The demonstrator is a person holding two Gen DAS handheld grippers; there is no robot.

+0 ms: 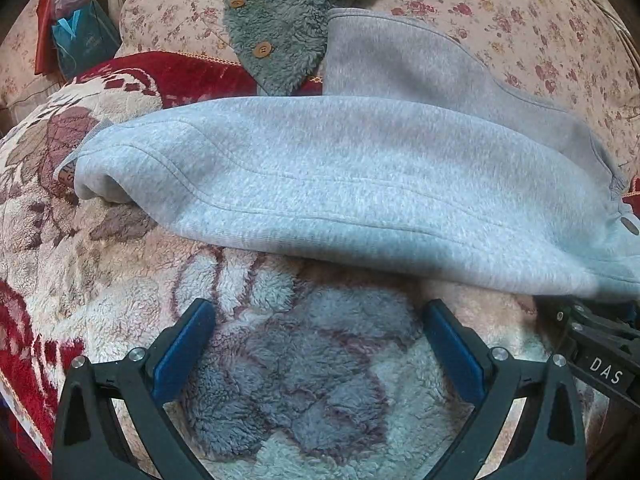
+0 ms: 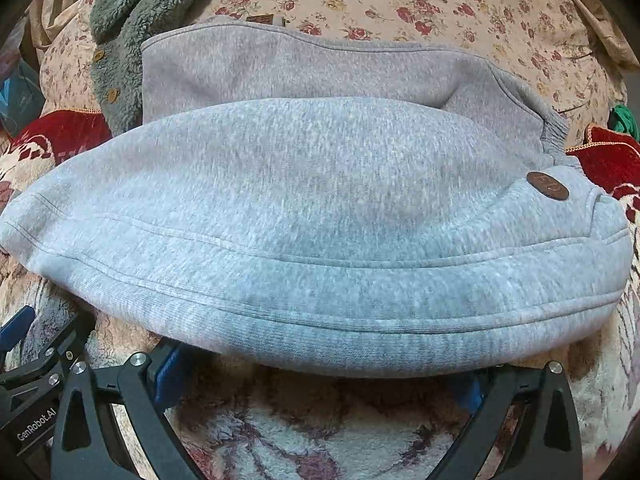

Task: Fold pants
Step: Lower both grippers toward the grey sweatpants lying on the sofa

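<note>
The grey sweatpants (image 2: 312, 216) lie folded across a plush fleece blanket (image 1: 304, 360) on the bed, soft heathered knit with raised double-stitched seams and a ribbed band along the near edge. A round brown leather patch (image 2: 547, 186) sits near the gathered waistband at the right. Behind them a shaggy green sherpa garment (image 1: 280, 28) with wooden buttons rests on a rose-print sheet (image 1: 520, 20). The blanket is deep-piled, cream with maroon leaf shapes. The left claw (image 1: 319, 344) stands wide with nothing between its blue pads, just short of the pants. The right claw (image 2: 320, 376) is spread wide too, its tips tucked under the near edge.
</note>
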